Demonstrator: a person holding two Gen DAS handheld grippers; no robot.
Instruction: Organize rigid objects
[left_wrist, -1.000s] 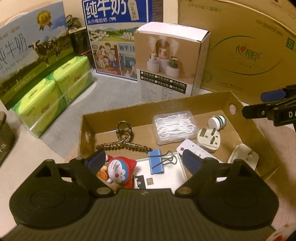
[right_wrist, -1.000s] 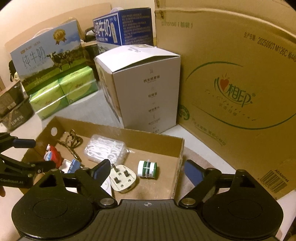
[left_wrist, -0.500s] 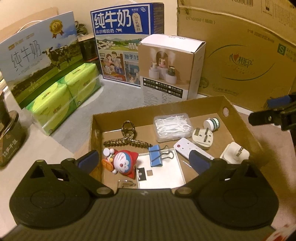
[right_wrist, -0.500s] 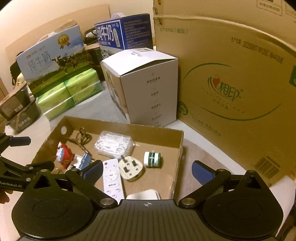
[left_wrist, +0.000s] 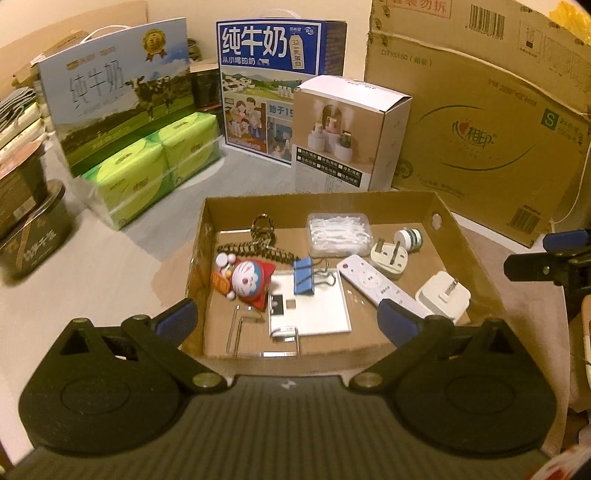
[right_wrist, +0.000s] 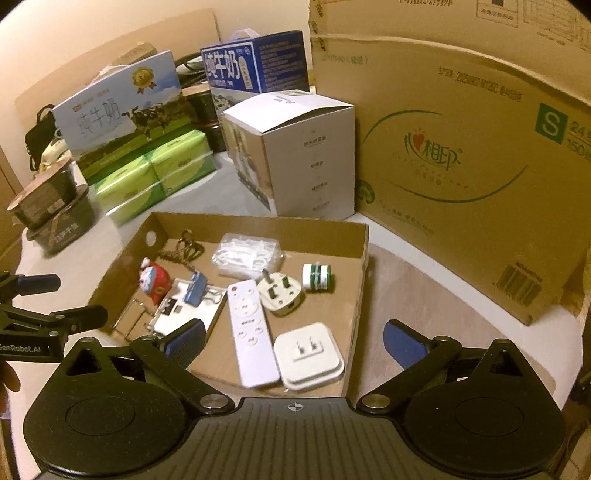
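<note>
Both your left hand-held gripper (left_wrist: 284, 317) and right hand-held gripper (right_wrist: 293, 341) are wide apart and empty, so reaching in carelessly could knock the cardboard tray (right_wrist: 360, 280) sideways.

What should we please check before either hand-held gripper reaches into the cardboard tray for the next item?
1. Left hand-held gripper empty, jaws having just opened wide: ok.
2. Right hand-held gripper empty, jaws likewise just opened wide: ok.
3. Cardboard tray flat on the table: ok.
4. White remote free on top: ok, though it touches the white charger.
5. Blue binder clip free to lift: not ok, it lies on the white card.
6. Which item goes next: cannot tell.
</note>
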